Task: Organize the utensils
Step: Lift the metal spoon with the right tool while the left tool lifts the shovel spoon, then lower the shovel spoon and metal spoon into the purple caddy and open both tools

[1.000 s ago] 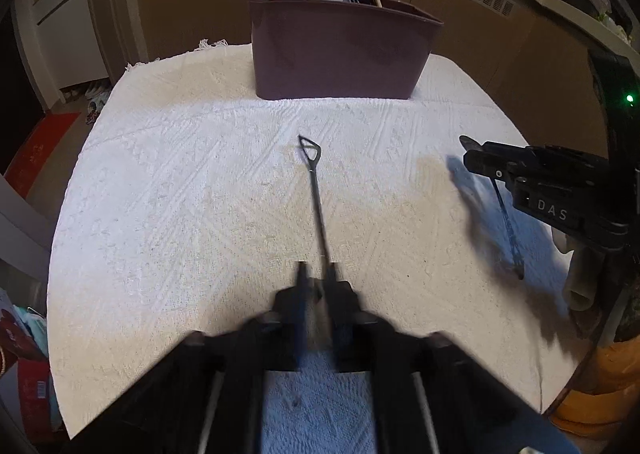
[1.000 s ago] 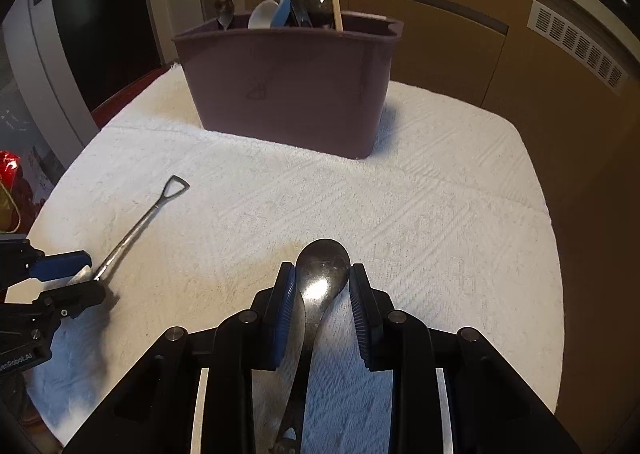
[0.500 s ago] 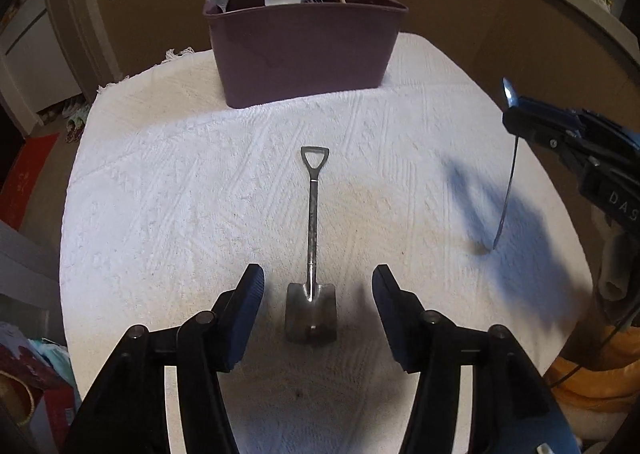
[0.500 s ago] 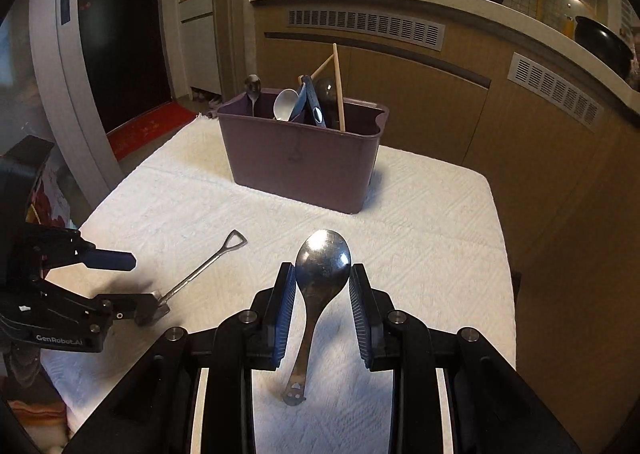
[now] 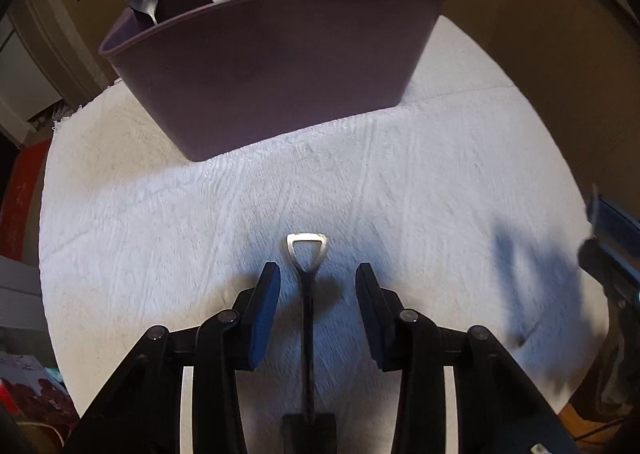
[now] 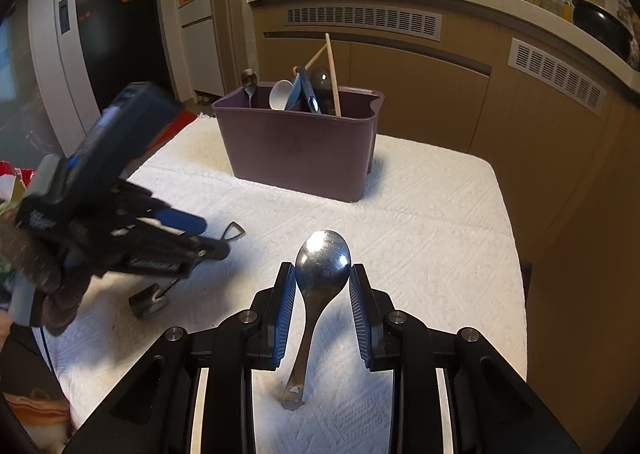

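A small metal shovel-shaped spoon (image 5: pixel 306 306) lies on the white cloth, its triangular handle end toward the purple bin (image 5: pixel 280 65). My left gripper (image 5: pixel 318 286) is open, its fingers either side of the handle, apart from it. It also shows in the right wrist view (image 6: pixel 208 240) over the shovel spoon (image 6: pixel 154 300). My right gripper (image 6: pixel 323 286) is shut on a large metal spoon (image 6: pixel 320 274) by its bowl, handle hanging down to the cloth. The bin (image 6: pixel 300 149) holds several utensils.
The white cloth (image 6: pixel 432 246) covers the table up to its edges. Wooden cabinets (image 6: pixel 420 93) stand behind the bin. A red bag (image 5: pixel 24 394) sits off the table's left edge. The right gripper's body (image 5: pixel 612 254) shows at the far right.
My left gripper opened, let go of the shovel spoon, then moved forward along its handle toward the bin. My right gripper lifted the large spoon higher and stays shut on it.
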